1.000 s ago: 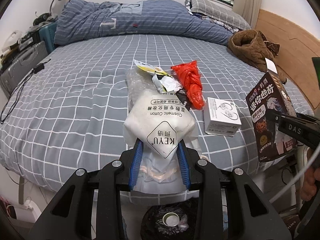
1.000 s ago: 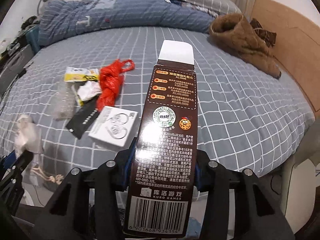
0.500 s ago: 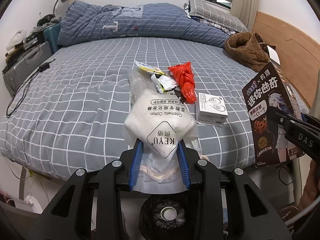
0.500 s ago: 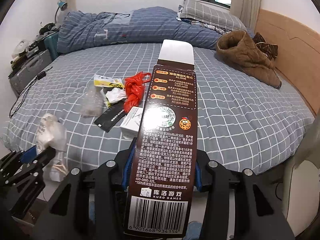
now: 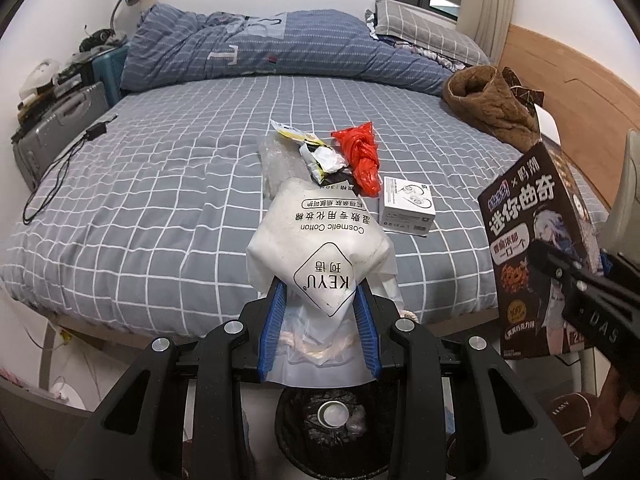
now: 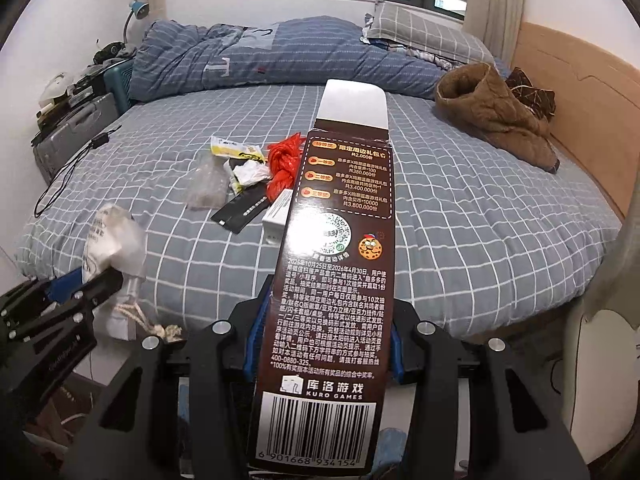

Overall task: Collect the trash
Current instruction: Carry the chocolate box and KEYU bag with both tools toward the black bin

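The left gripper has its blue pads clamped on the neck of a soft white plastic pouch of cosmetic cotton. I think it is held by the narrow end so that the loose body hangs free and can fall straight down. Directly under it, at 6 o'clock in the left view, stands a round bin lined with a black bag, which already holds a small white cap.

The right gripper is closed on a tall dark-brown cardboard cookie box, gripped low on its narrow sides, the open white flap pointing away. A stiff box is safe to hold like this.

More trash lies on the bed, at about 12 o'clock from the pouch: a crumpled red plastic bag, a small white carton, a yellow wrapper and a clear bubble bag.

The bed has a grey sheet with white checks. A rolled blue quilt lies at the far side, a brown fleece garment at 2 o'clock, a grey suitcase at 9 o'clock.
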